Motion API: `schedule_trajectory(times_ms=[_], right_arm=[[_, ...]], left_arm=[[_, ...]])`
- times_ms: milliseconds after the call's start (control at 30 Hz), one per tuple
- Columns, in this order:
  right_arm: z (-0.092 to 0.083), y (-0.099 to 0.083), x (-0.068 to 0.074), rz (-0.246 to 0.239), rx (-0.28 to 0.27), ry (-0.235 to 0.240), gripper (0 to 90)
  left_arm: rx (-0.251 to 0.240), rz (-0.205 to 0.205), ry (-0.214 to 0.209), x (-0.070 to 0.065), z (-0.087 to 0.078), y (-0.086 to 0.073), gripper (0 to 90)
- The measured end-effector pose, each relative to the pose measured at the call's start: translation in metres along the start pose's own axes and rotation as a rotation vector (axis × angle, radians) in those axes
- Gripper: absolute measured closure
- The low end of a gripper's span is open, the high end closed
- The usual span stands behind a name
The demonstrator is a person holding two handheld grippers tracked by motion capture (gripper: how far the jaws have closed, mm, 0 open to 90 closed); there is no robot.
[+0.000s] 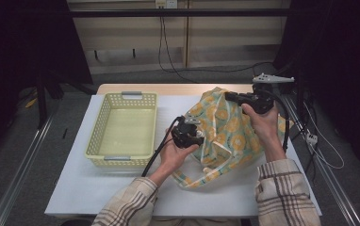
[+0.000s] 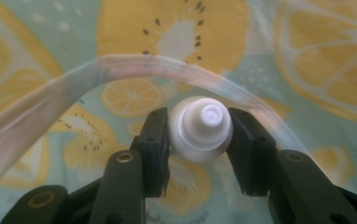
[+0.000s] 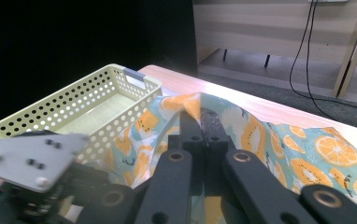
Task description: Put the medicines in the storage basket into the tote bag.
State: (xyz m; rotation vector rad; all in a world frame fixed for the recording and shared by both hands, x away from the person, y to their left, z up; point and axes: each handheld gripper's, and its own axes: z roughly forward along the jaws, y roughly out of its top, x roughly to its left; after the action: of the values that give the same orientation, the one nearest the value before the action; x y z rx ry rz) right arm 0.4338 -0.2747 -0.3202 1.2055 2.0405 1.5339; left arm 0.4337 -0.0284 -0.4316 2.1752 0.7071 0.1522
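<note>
A teal bag point(image 1: 230, 132) printed with orange and kiwi slices lies on the white table top point(image 1: 74, 188), right of centre. My right gripper point(image 1: 229, 96) is shut on the bag's upper edge and holds it raised; in the right gripper view its jaws point(image 3: 203, 122) pinch the bag's fabric point(image 3: 307, 154). My left gripper point(image 1: 190, 134) sits at the bag's left side. Its jaws point(image 2: 200, 127) are shut on a small white bottle point(image 2: 200, 133), whose cap faces the camera. Just behind the bottle are the printed cloth point(image 2: 307, 56) and a pale, see-through strap point(image 2: 120, 67).
A pale yellow perforated basket point(image 1: 103, 117) stands empty on the left half of the table, also seen in the right gripper view point(image 3: 69, 100). The bag's strap point(image 1: 201, 176) trails toward the front edge. Cables hang at the table's right side point(image 1: 319, 146).
</note>
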Motion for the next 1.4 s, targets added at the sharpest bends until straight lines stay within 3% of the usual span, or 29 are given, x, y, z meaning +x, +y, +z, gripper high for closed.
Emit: schedule_trajectory(times_ms=[200,267,433,600,667,800,933,1000,1067,1400], right_arm=[[-0.001,0.0,-0.002,0.01,0.0,-0.004,90.0],[-0.001,-0.001,-0.002,0.007,0.0,-0.004,90.0],[-0.001,-0.001,-0.002,0.003,0.001,-0.003,90.0],[0.001,-0.001,-0.002,0.005,0.007,-0.003,90.0],[0.001,-0.001,-0.002,0.002,0.007,-0.002,90.0],[0.001,-0.001,-0.001,0.001,0.009,-0.002,90.0],[0.001,-0.001,-0.001,0.001,0.008,-0.001,90.0],[0.001,-0.001,-0.002,0.002,0.009,-0.002,90.0],[0.0,-0.001,-0.002,0.001,0.008,-0.003,90.0],[-0.003,-0.002,-0.004,0.005,0.002,-0.006,90.0]], left_arm=[[-0.014,0.023,-0.02,0.003,0.014,0.012,60.1],[-0.022,0.005,-0.019,0.002,0.018,0.014,60.0],[0.01,0.018,-0.022,0.0,0.028,0.01,60.0],[0.005,0.023,-0.026,0.0,0.03,0.01,59.6],[0.004,0.012,-0.019,0.001,0.029,0.01,52.7],[-0.011,0.008,-0.031,0.0,0.023,0.012,46.6],[0.001,0.021,-0.014,-0.002,0.015,0.014,37.8],[0.007,0.014,-0.001,-0.002,0.012,0.013,35.3],[0.012,-0.018,0.002,-0.002,0.01,0.011,28.8],[0.035,0.056,0.018,-0.015,-0.023,0.005,22.7]])
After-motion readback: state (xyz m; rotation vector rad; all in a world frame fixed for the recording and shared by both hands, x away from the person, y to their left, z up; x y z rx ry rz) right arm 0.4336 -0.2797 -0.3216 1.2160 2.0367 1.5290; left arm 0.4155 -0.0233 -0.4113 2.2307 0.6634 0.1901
